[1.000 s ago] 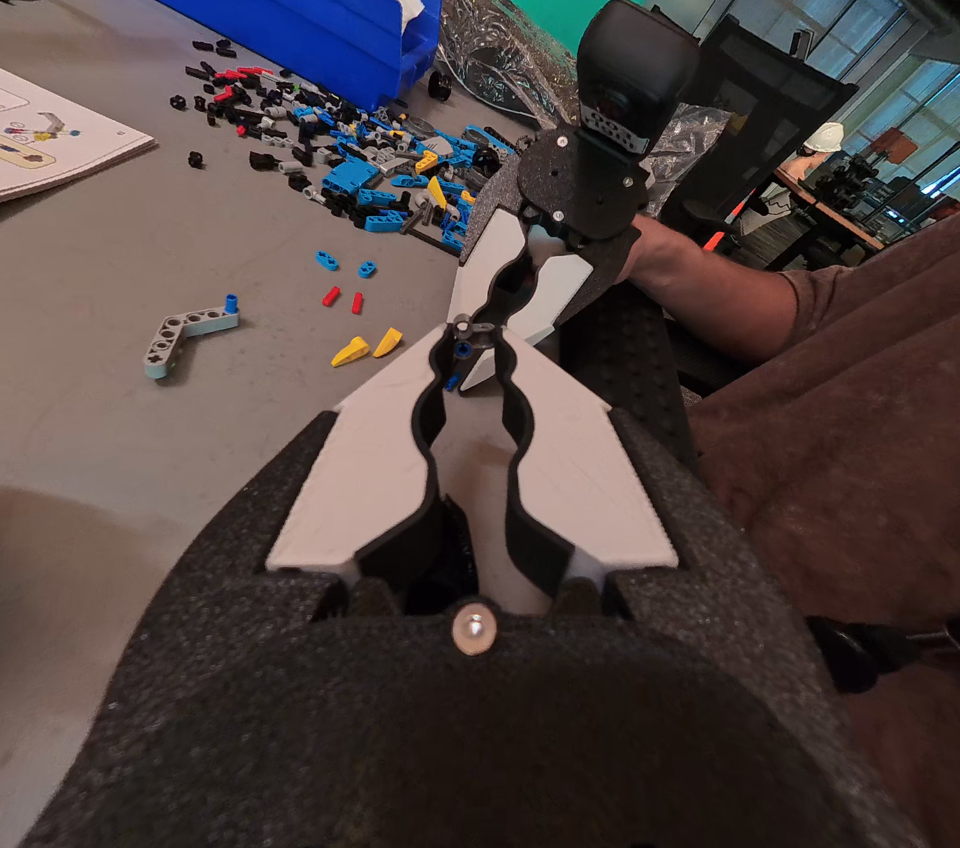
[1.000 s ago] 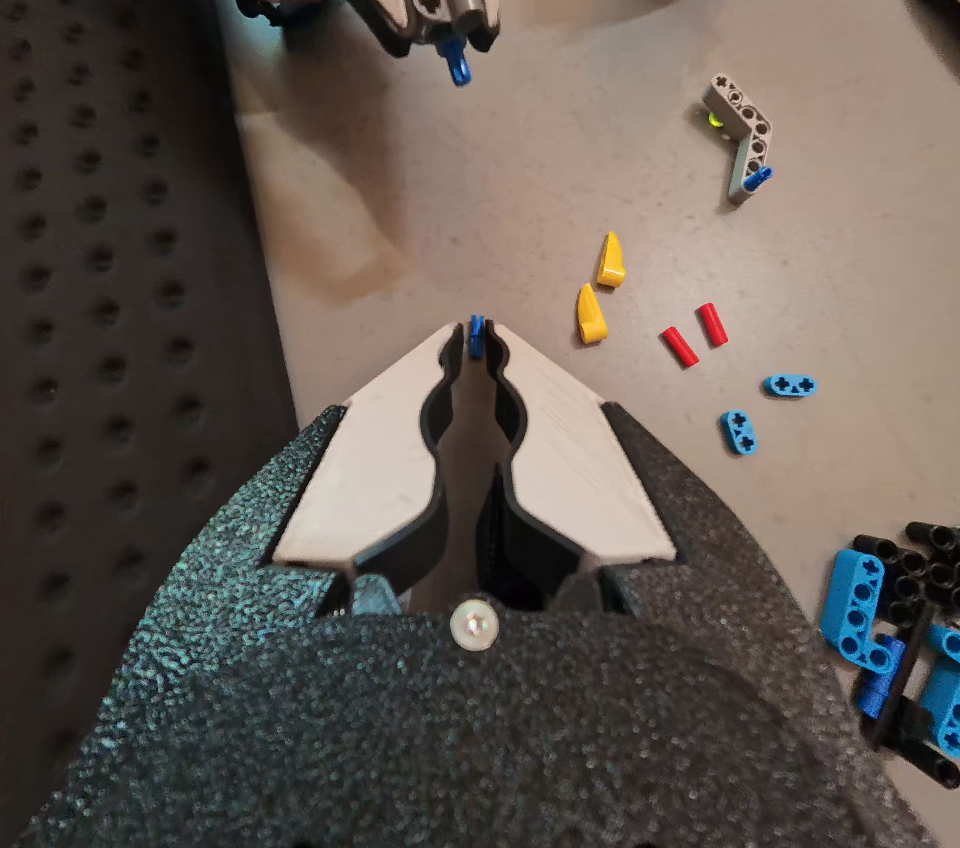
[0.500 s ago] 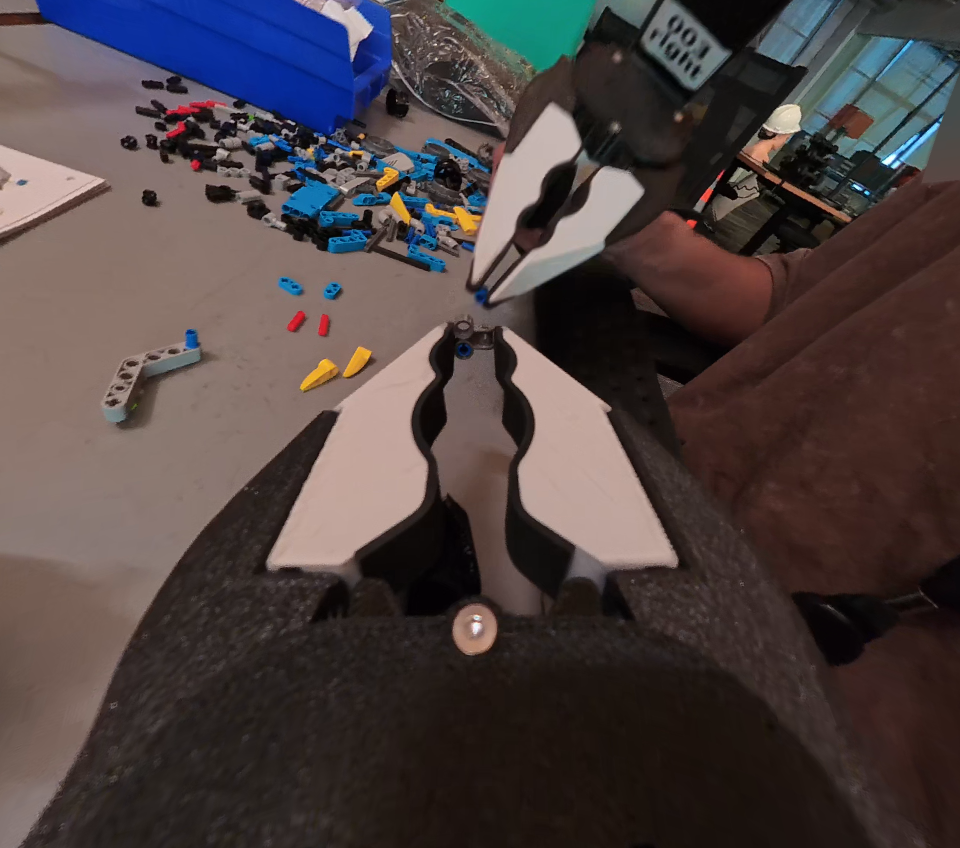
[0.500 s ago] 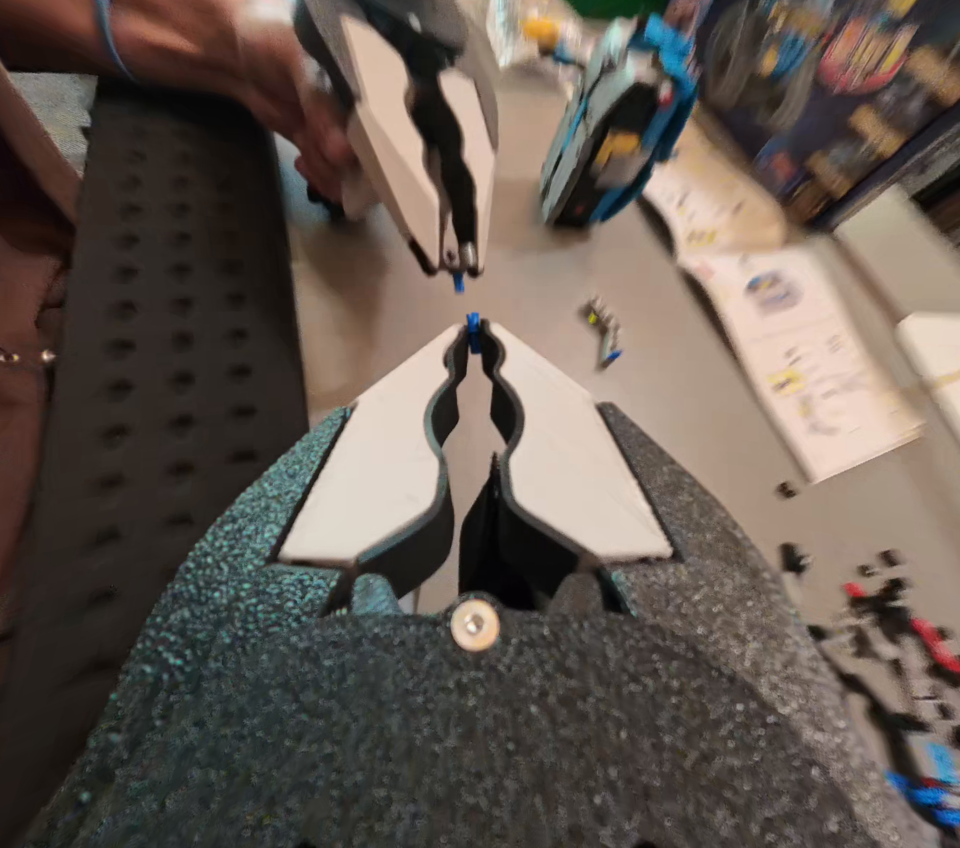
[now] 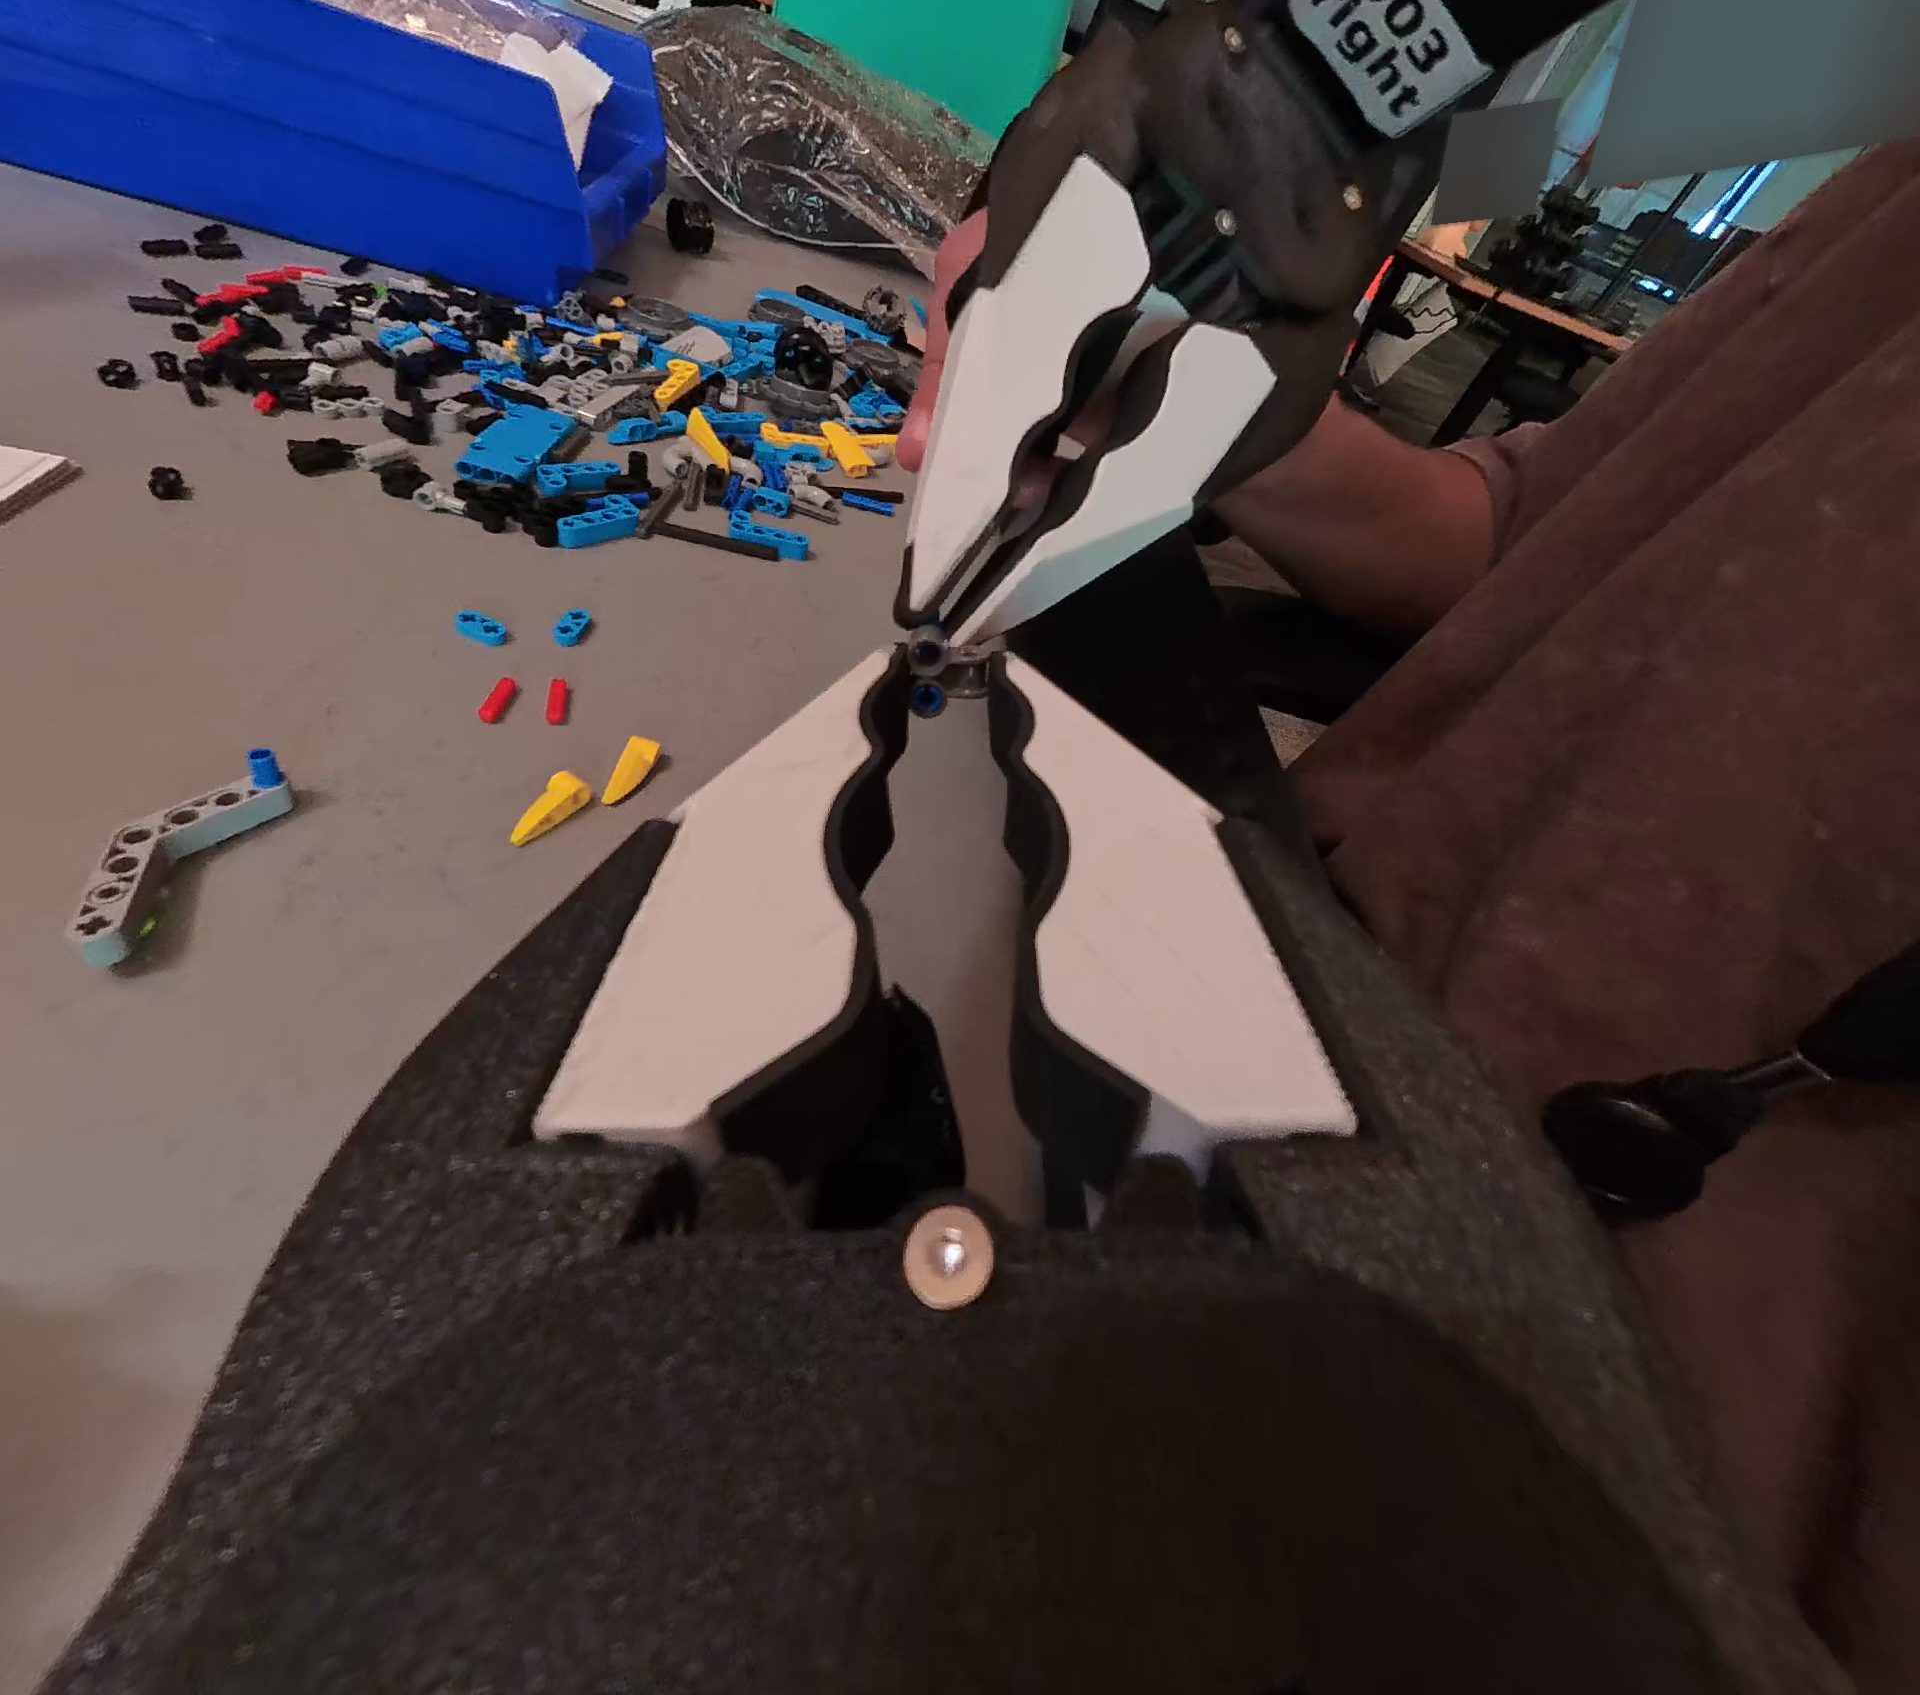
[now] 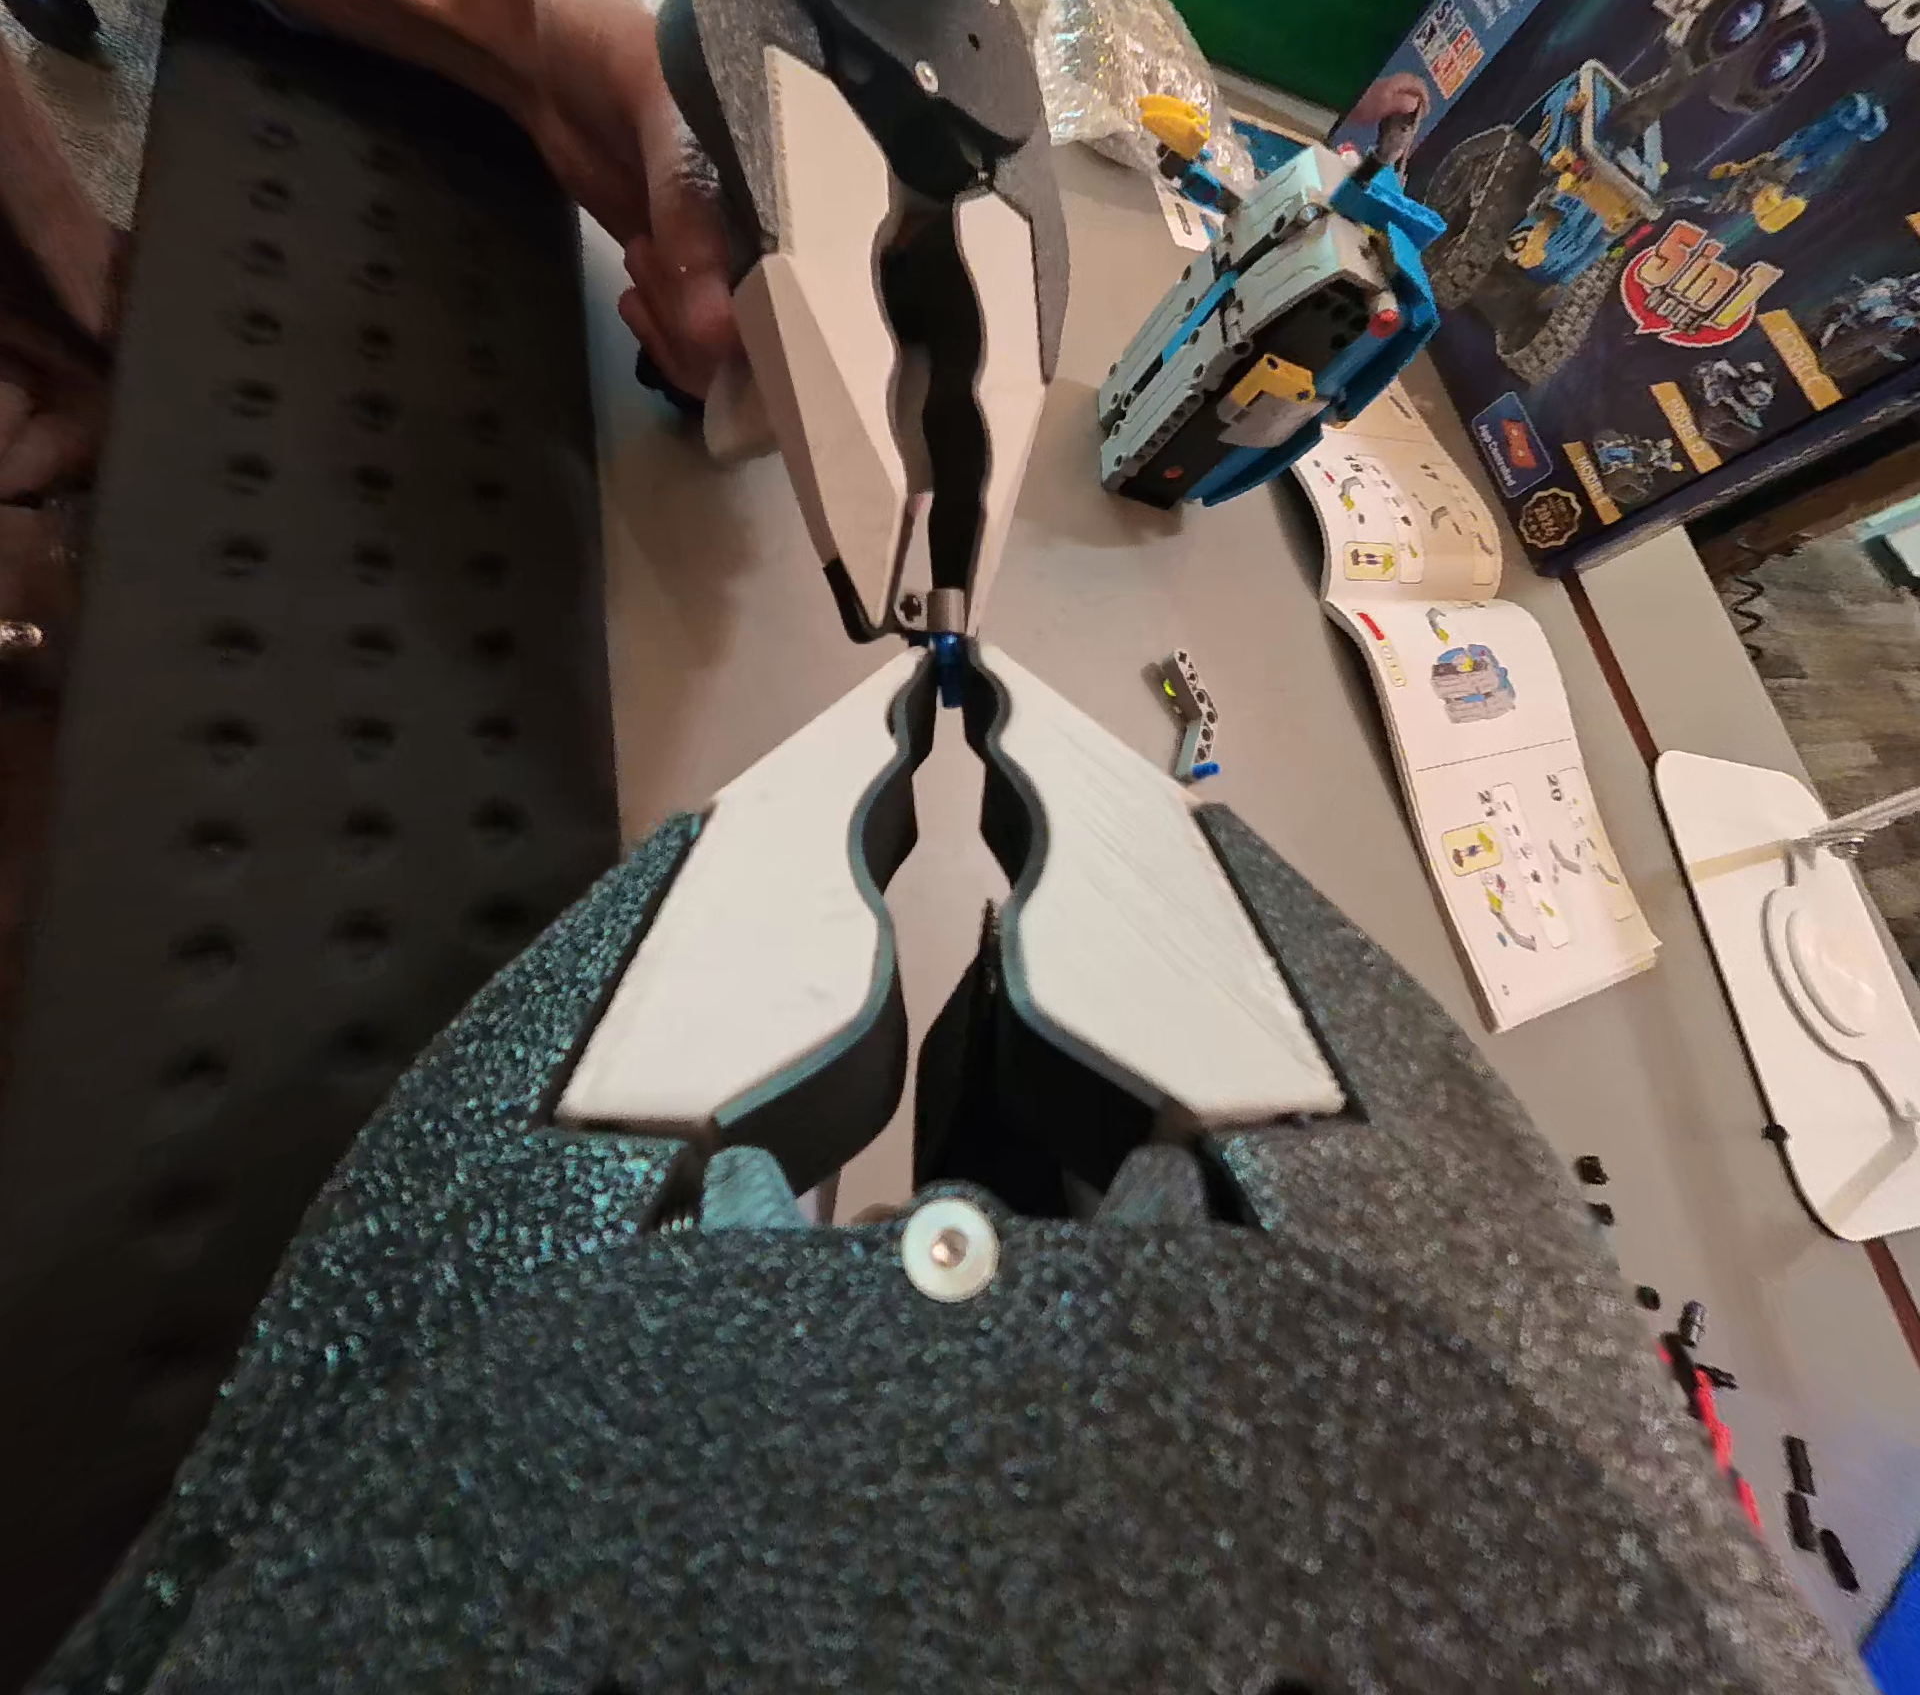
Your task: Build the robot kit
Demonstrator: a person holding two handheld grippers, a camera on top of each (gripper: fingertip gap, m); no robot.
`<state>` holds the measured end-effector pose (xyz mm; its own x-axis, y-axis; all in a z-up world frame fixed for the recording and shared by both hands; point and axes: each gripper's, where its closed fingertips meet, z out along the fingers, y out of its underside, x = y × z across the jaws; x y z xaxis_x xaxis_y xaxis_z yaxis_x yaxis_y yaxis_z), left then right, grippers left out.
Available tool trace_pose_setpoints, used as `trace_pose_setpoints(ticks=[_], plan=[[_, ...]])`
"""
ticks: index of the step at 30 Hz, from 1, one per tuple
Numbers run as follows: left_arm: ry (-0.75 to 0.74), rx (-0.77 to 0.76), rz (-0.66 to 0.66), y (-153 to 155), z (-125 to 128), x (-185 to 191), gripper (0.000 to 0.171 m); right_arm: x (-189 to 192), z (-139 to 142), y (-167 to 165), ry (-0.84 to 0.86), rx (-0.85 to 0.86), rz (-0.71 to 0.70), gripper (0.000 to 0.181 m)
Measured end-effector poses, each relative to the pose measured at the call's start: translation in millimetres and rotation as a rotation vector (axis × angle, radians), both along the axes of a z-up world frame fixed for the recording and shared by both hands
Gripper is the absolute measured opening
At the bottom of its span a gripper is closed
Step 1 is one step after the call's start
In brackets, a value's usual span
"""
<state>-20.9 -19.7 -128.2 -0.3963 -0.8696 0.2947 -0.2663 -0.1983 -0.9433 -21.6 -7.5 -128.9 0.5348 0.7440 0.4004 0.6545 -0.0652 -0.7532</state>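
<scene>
A: What does the left claw (image 5: 940, 677) grip?
B: It is clenched on a small grey connector (image 5: 961, 669) with a blue pin through it, held above the desk (image 5: 260, 1022).
A: And the right claw (image 6: 948, 677)?
B: Clenched too, on a blue pin (image 6: 948, 671). The two claws meet tip to tip, the blue pin touching the grey connector's end.
A: What lies below them?
B: Near the desk's front edge, two yellow wedges (image 5: 587, 788), then two red pins (image 5: 525, 700) and two blue links (image 5: 523, 627). A bent grey beam (image 5: 171, 845) lies well apart to the left.
A: Farther out?
B: A heap of loose bricks (image 5: 582, 419) before a blue bin (image 5: 312, 107). On the other side stand a half-built model (image 6: 1262, 326), an open booklet (image 6: 1475, 772) and a printed box (image 6: 1704, 118).
</scene>
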Motion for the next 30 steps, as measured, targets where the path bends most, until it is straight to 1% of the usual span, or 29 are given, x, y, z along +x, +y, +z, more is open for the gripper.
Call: trace_pose_setpoints(ticks=[4, 7, 8, 12, 16, 18, 20, 21, 23, 25, 30], plan=[[-0.020, -0.036, -0.006, -1, 6, -1, 0.014, -2, 8, 0, 0.051, 0.018, -0.011, 0.004], [0.001, 0.001, 0.015, 1, 0, 1, 0.014, 0, 1, 1, 0.069, -0.021, -0.039, 0.004], [-0.009, -0.003, 0.017, 1, 2, 1, 0.014, 0, 4, 1, 0.108, -0.029, -0.043, 0.004], [-0.062, -0.024, 0.024, 0, 13, 2, 0.014, -1, 16, 0, 0.356, -0.118, -0.021, 0.003], [-0.069, -0.025, 0.047, 2, 14, 3, 0.014, -4, 19, 0, 0.522, -0.196, -0.006, 0.000], [-0.079, -0.046, 0.060, 5, 17, 4, 0.014, -3, 22, 3, 0.532, -0.169, -0.013, 0.000], [-0.089, -0.081, 0.057, 6, 21, 3, 0.013, -3, 26, 4, 0.577, -0.184, -0.006, 0.000], [-0.083, -0.073, 0.062, 6, 20, 4, 0.014, -2, 25, 4, 0.583, -0.192, -0.004, 0.000], [-0.034, -0.007, 0.081, 8, 8, 6, 0.014, 6, 17, 9, 0.563, -0.204, -0.035, 0.001], [-0.004, 0.028, 0.108, 13, 1, 7, 0.014, 15, 13, 12, 0.590, -0.225, -0.060, 0.000], [0.005, -0.031, 0.142, 23, 3, 7, 0.015, 45, -12, 26, 0.527, -0.176, -0.185, 0.000]])
